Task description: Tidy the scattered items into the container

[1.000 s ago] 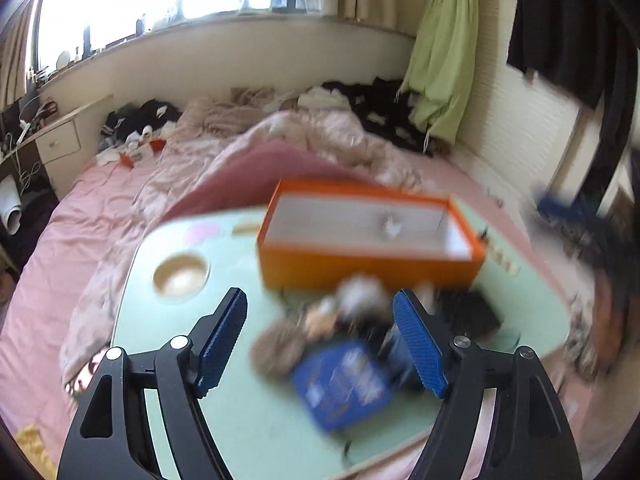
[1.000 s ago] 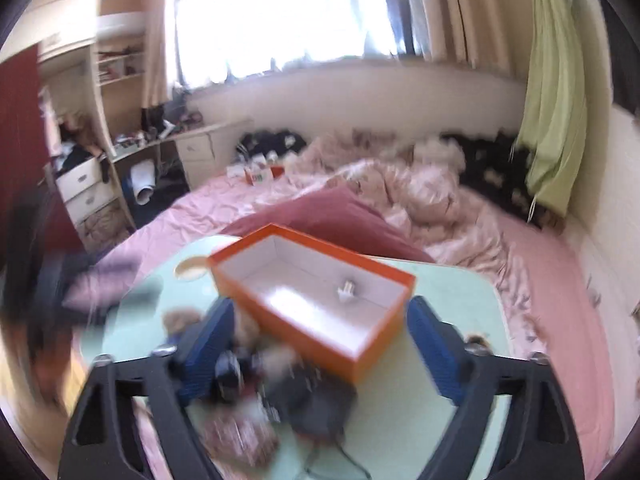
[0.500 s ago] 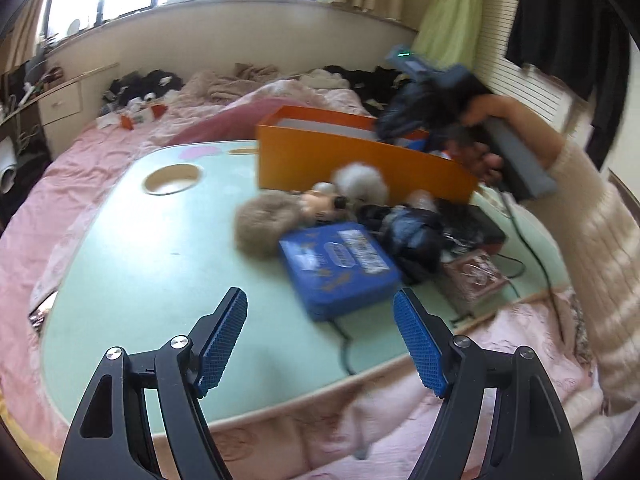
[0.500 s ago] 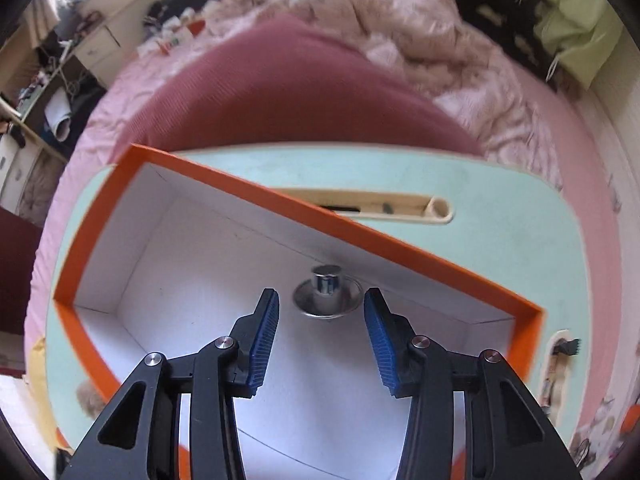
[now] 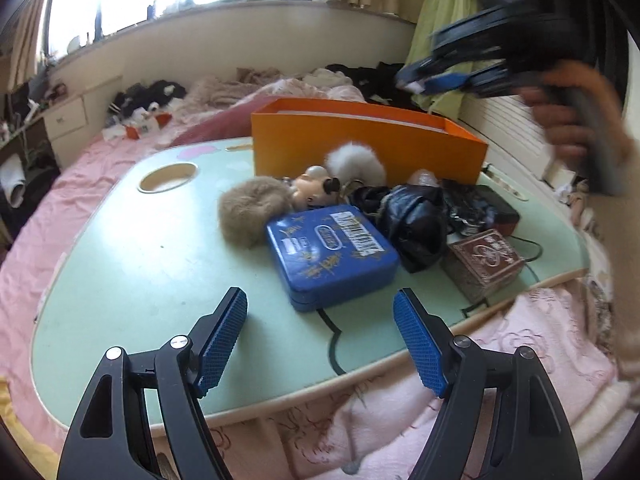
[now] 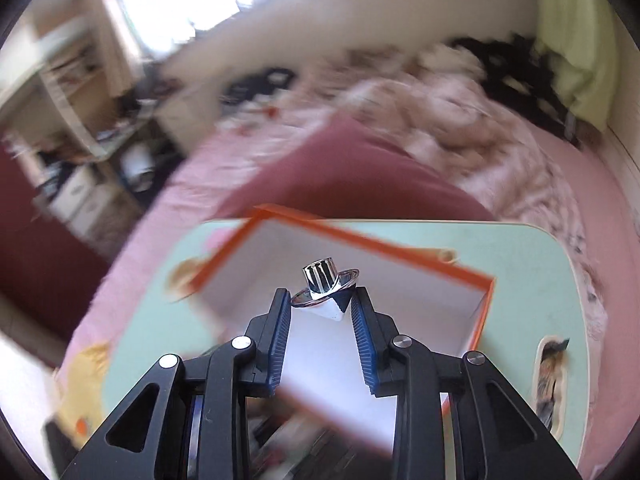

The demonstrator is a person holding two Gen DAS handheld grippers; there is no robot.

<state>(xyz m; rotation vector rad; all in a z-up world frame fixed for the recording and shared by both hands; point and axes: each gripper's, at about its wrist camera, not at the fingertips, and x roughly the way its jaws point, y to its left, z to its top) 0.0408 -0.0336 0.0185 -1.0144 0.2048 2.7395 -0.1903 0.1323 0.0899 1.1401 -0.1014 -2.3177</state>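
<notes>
right gripper (image 6: 322, 304) now clamped on silver knob (image 6: 325, 280), lifted out of orange box (image 6: 486, 304) | left gripper (image 5: 320, 320) open, lowered toward blue tin (image 5: 332, 252) | removal runs counter to tidying

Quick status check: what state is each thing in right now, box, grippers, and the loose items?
Orange box: open, upright on the table.
Right gripper: jaws shut on the small chrome piece, above the box.
Left gripper: open, empty.
Blue tin: closed, flat on the table.
Patterned brown box: closed.
</notes>
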